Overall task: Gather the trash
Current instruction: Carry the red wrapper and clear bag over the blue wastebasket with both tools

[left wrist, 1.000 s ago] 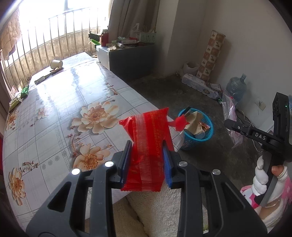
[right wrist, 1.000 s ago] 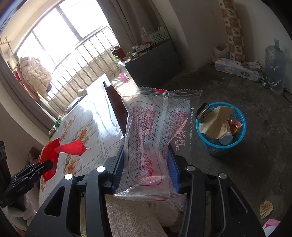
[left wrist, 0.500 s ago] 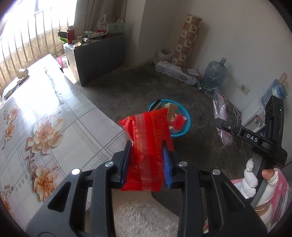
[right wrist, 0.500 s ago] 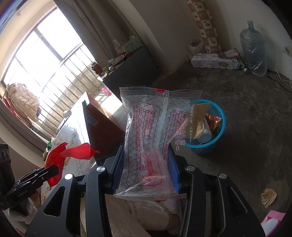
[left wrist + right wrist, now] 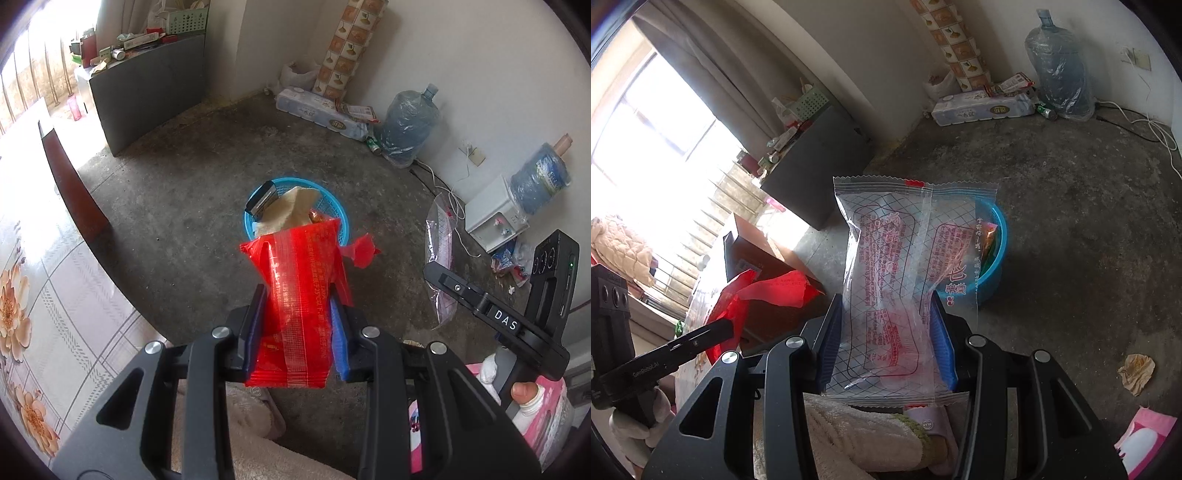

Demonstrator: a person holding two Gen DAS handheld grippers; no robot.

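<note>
Left gripper (image 5: 297, 317) clamps red wrapper (image 5: 301, 295); right gripper (image 5: 886, 332) clamps clear wrapper (image 5: 905, 266). Light wrappers; released off-centre, we judge they drift past the bin (image 5: 332, 210).

Your left tool (image 5: 298, 325) grips a red wrapper (image 5: 301, 295) upright between its blue pads, the wrapper's torn top spreading above them. Just beyond it, on the concrete floor (image 5: 177, 177), stands a blue basket (image 5: 334, 210) filled with trash. Right of the basket, your right tool (image 5: 436, 273) holds a clear wrapper (image 5: 441, 254). Left of the basket lies the flower-patterned bench (image 5: 44, 280).
</note>
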